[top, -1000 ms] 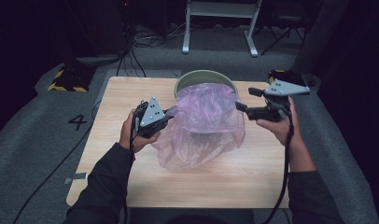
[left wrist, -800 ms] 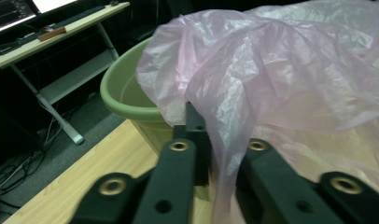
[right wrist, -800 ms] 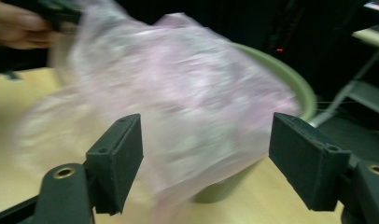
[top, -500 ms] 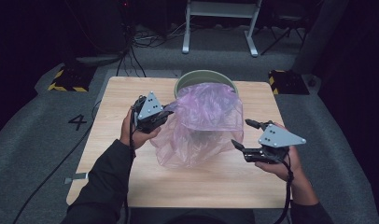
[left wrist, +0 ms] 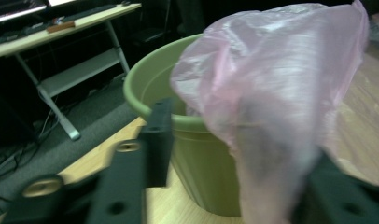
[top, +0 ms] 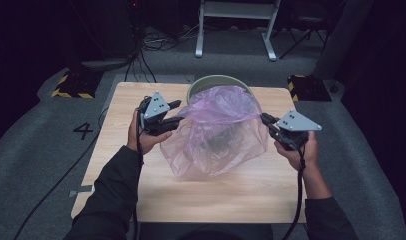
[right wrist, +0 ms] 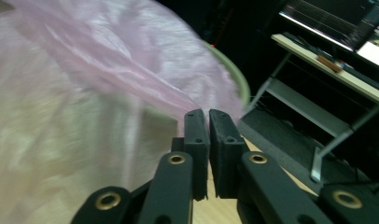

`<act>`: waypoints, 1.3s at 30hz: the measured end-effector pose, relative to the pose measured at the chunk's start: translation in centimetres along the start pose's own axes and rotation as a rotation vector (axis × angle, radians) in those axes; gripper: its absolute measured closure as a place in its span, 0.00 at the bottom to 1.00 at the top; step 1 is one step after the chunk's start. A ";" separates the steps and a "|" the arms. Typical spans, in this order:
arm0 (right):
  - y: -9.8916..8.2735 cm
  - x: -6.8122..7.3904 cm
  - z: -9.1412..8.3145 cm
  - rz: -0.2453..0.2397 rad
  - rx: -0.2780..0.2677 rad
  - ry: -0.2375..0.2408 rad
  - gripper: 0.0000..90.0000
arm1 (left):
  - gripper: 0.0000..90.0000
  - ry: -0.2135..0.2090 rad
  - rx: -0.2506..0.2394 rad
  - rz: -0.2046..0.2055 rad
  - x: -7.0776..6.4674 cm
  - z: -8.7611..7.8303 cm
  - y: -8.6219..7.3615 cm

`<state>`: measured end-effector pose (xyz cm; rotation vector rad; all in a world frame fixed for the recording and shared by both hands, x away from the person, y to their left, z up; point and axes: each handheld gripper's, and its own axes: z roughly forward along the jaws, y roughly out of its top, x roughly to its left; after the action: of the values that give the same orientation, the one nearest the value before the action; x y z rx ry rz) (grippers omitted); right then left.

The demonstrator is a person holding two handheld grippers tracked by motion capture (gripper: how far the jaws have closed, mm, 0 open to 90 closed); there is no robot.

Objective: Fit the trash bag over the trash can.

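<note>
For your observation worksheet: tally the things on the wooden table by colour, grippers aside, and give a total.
Pink, plastic bag: 1
Green, bucket: 1
Total: 2

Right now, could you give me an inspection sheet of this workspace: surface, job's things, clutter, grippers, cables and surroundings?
Surface: light wooden table, front part bare.
Job's things: green bucket at the table's far edge; thin pink bag draped over it and spilling toward the person.
Clutter: nothing seen.
Grippers: left gripper at the bag's left side, jaws just opened, bag film between them in its own view; right gripper just closed, shut on the bag's right edge.
Cables: one black cable along the right forearm; more on the floor behind.
Surroundings: dark room, grey floor marked 4, white stand behind.
</note>
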<state>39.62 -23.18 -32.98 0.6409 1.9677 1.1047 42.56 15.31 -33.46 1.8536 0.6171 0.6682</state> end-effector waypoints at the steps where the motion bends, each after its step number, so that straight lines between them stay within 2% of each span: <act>1: 0.1 -0.5 0.3 0.014 0.003 -0.009 0.97 | 0.60 0.011 0.001 -0.012 0.2 0.0 -0.1; 3: 0.2 -1.6 1.0 0.053 0.013 0.007 0.98 | 0.55 0.021 0.002 -0.028 0.6 0.1 -0.1; 4: 0.2 -2.0 1.4 0.074 0.017 0.007 0.98 | 0.54 0.011 0.003 -0.037 0.9 0.2 -0.2; 7: 0.5 -3.2 2.9 0.090 0.048 -0.014 0.98 | 0.60 0.051 0.017 -0.021 1.3 0.6 -0.1; 8: 0.6 -3.4 3.3 0.090 0.059 -0.016 0.98 | 0.62 0.049 0.014 -0.024 1.5 0.8 -0.1; 10: 0.8 -3.8 4.2 0.082 0.071 -0.039 0.98 | 0.67 0.035 0.010 -0.028 1.7 1.2 -0.1; 13: 1.3 -4.3 5.8 0.076 0.099 -0.058 0.98 | 0.84 0.020 0.017 -0.013 2.1 1.7 0.0; 15: 1.3 -4.5 6.1 0.092 0.100 -0.051 0.98 | 0.87 0.025 0.031 -0.020 2.5 2.2 0.0; 19: 1.3 -5.1 7.7 0.124 0.125 -0.056 0.98 | 0.88 0.027 0.044 -0.057 3.7 3.1 -0.1; 21: 1.2 -5.2 8.0 0.132 0.130 -0.056 0.98 | 0.88 0.031 0.047 -0.077 4.2 3.7 -0.2; 23: 0.9 -5.7 8.9 0.167 0.149 -0.055 0.98 | 0.86 0.040 0.051 -0.111 4.7 4.5 -0.6; 25: 0.8 -5.8 9.1 0.171 0.155 -0.059 0.98 | 0.84 0.048 0.056 -0.137 5.2 5.1 -0.9; 28: 0.5 -6.3 9.8 0.204 0.163 -0.053 0.98 | 0.84 0.069 0.051 -0.180 5.9 6.2 -1.4; 29: 0.4 -6.5 10.2 0.221 0.165 -0.044 0.98 | 0.86 0.068 0.052 -0.194 6.0 6.4 -1.5; 30: 0.2 -6.9 10.6 0.252 0.171 -0.033 0.98 | 0.94 0.066 0.053 -0.199 6.1 6.8 -1.7; 31: 0.2 -6.9 10.6 0.252 0.171 -0.033 0.98 | 0.94 0.068 0.055 -0.201 6.1 7.2 -1.9; 33: -0.4 -7.2 11.4 0.316 0.171 0.000 1.00 | 1.00 0.042 0.067 -0.211 6.1 7.9 -2.2; 34: -0.6 -7.2 11.6 0.332 0.178 0.014 1.00 | 1.00 0.034 0.078 -0.212 6.0 8.2 -2.4; 37: -1.0 -6.9 12.0 0.335 0.178 0.047 1.00 | 1.00 -0.002 0.092 -0.211 5.7 8.8 -2.9; 39: -1.0 -6.7 12.0 0.328 0.178 0.041 1.00 | 1.00 -0.025 0.103 -0.209 5.5 9.0 -3.0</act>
<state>53.20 -22.87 -35.15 1.0744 2.0597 1.1488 52.37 14.26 -38.19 1.8569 0.8291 0.4829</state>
